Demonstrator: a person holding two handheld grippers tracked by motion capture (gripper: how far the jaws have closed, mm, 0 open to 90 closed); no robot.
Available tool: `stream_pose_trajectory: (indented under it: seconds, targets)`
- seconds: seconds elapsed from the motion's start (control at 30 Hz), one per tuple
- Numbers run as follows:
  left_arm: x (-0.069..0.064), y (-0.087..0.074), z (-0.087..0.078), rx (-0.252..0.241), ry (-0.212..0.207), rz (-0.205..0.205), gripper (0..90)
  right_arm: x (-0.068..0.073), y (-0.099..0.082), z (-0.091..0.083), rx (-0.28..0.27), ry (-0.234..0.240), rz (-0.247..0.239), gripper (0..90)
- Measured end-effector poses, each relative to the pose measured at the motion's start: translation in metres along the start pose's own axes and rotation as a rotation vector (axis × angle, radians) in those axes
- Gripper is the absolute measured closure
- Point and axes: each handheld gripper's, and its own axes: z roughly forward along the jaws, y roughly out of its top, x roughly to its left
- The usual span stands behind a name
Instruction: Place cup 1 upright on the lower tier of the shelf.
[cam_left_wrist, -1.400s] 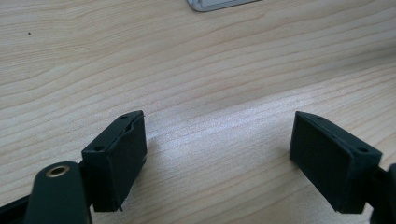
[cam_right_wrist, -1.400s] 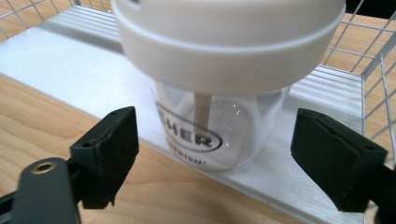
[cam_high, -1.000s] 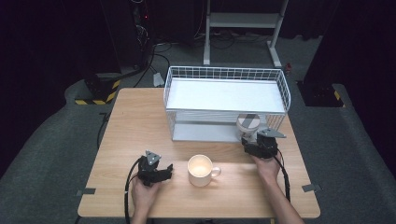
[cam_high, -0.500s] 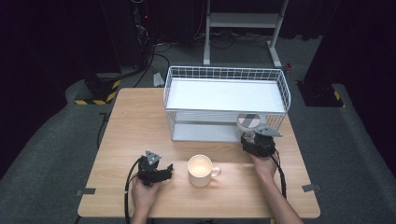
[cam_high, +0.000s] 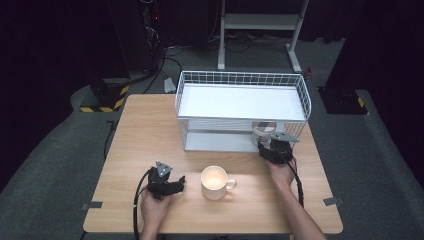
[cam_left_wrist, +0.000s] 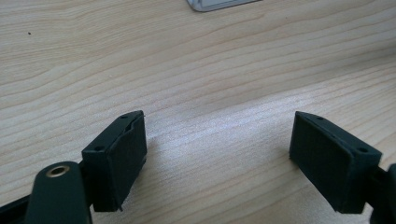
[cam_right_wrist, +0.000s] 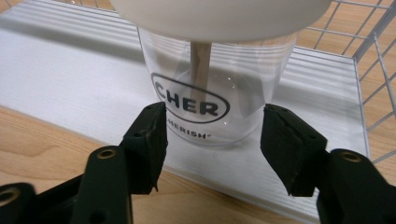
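A clear plastic cup (cam_right_wrist: 210, 93) with a white lid, a black oval print and a wooden stick inside stands on the lower shelf of the white wire rack (cam_high: 240, 80). From above the cup (cam_high: 263, 129) sits at the shelf's right end. My right gripper (cam_right_wrist: 212, 149) has just been closing, and its pads now press on the cup's base from both sides. Seen from above, the right gripper (cam_high: 267, 147) reaches into the rack's front. My left gripper (cam_left_wrist: 217, 158) rests open on the wood with nothing between its jaws. It lies (cam_high: 176, 184) just left of a cream mug (cam_high: 215, 182).
The rack's white shelf (cam_right_wrist: 70, 70) has wire walls at its right side. The mug's handle points right. The wooden table (cam_high: 145, 135) ends close behind both forearms. Dark floor, cables and a white stand (cam_high: 260, 20) lie beyond the table.
My right gripper has edged slightly left toward the cup under the rack. The left hand and the mug have stayed where they were.
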Motion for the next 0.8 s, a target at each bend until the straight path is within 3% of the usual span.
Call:
stream_pose_trajectory:
  seconds: [0.3,0.37,0.4,0.8]
  targets:
    - [0.0,0.0,0.0,0.0,-0.001,0.002,19.5,0.0,0.001,0.009,0.017,0.002,0.044,34.0]
    - [0.0,0.0,0.0,0.0,-0.001,0.002,19.4,0.001,0.004,0.012,0.027,0.0,0.066,33.8]
    - [0.0,0.0,0.0,0.0,-0.001,0.002,19.4,0.0,0.005,0.013,0.025,-0.003,0.049,33.8]
    - [0.0,0.0,0.0,0.0,-0.001,0.002,19.4,0.0,0.008,0.024,0.034,-0.015,0.1,35.0]
